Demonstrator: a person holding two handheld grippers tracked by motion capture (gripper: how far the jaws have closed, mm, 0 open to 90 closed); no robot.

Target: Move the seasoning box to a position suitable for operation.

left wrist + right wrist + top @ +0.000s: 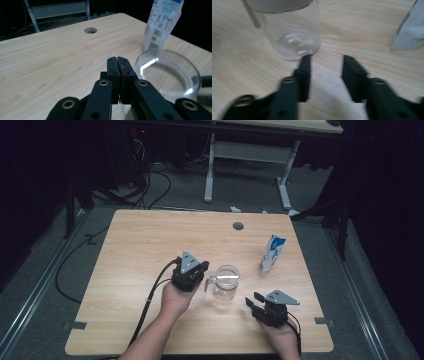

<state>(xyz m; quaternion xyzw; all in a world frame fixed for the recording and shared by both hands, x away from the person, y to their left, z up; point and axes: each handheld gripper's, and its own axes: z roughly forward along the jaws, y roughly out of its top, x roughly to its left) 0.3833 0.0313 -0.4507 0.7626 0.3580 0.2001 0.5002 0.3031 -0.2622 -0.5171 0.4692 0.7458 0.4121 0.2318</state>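
Glass jug beside left gripper, fingers closed, empty; right gripper fingers apart, empty; carton label legible

Bare forearms, no sleeves. The left black two-jaw gripper wears a grey three-cornered plate on top, and a black cable trails toward the table's near edge. The right black two-jaw gripper carries the same plate. Up close, brass-coloured rivets dot the black linkages, and red smudges mark the left pads.
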